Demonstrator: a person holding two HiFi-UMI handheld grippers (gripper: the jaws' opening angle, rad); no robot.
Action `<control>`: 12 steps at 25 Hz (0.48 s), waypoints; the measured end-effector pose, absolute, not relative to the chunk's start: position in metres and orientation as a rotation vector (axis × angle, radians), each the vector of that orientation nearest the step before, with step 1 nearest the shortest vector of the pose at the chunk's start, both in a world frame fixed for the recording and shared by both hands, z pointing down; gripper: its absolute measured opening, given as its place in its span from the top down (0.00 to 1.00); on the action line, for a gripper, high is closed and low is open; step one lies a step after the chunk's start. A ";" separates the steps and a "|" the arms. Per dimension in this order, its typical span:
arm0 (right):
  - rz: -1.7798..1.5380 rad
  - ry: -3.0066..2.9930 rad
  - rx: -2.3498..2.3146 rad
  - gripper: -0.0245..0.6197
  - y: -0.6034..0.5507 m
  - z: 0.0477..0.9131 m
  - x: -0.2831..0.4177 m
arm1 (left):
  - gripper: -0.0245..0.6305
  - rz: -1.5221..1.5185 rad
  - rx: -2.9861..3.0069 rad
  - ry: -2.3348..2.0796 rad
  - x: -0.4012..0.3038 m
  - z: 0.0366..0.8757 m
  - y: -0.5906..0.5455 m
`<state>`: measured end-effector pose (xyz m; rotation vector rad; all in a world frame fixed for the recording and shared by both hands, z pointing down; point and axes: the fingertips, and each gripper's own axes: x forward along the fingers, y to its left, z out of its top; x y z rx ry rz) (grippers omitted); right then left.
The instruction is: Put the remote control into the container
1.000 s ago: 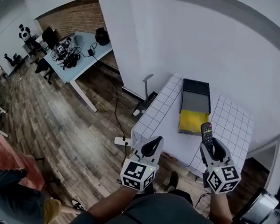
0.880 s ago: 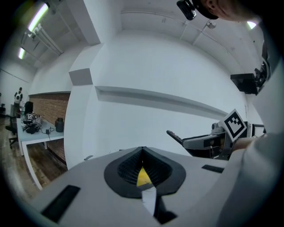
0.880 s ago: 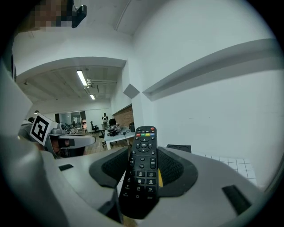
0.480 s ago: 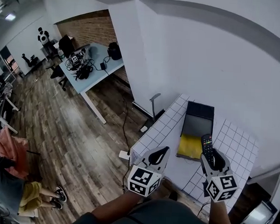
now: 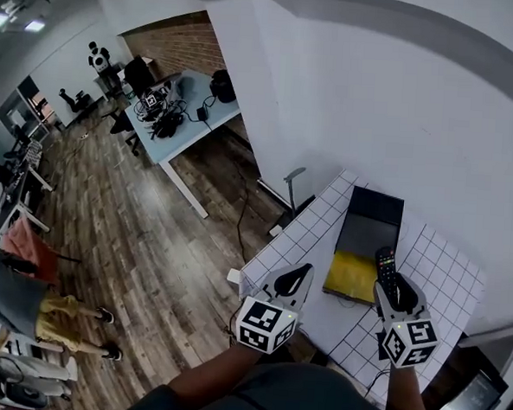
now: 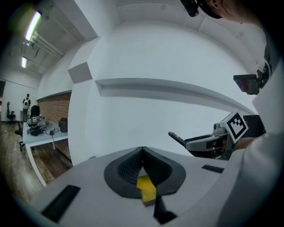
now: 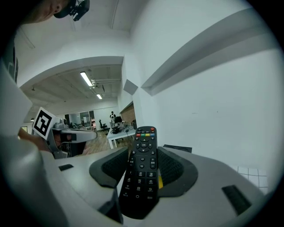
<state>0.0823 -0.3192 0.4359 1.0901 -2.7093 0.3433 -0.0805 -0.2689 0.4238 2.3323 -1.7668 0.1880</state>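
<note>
A black remote control [image 5: 386, 268] sticks out forward from my right gripper [image 5: 397, 286], whose jaws are shut on its sides. In the right gripper view the remote [image 7: 142, 170] lies buttons-up between the pads of the gripper [image 7: 144, 156]. It hangs by the right edge of the container [image 5: 368, 226], a black box with a yellow near half, on the white tiled table [image 5: 443, 265]. My left gripper [image 5: 302, 272] hovers at the table's near left side. Its jaws [image 6: 142, 150] are shut with nothing in them.
A white wall runs close behind the table. A grey stand [image 5: 294, 186] rises by the table's left corner. Wooden floor lies to the left, with a blue desk [image 5: 183, 109] strewn with cables and a person [image 5: 21, 302] at the far left.
The head view has swung, showing more wall and room. Both grippers keep their stance, and the remote stays in the right gripper beside the container.
</note>
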 end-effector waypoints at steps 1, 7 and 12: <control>0.350 -2.702 1.097 0.63 -0.325 0.440 0.083 | 0.95 0.196 2.338 -1.761 -0.080 0.426 -0.272; 0.378 -2.636 1.147 0.63 -0.343 0.469 0.076 | 0.95 0.232 2.366 -1.733 -0.091 0.440 -0.293; 0.367 -2.573 1.124 0.63 -0.352 0.499 0.057 | 0.95 0.232 2.369 -1.662 -0.103 0.460 -0.308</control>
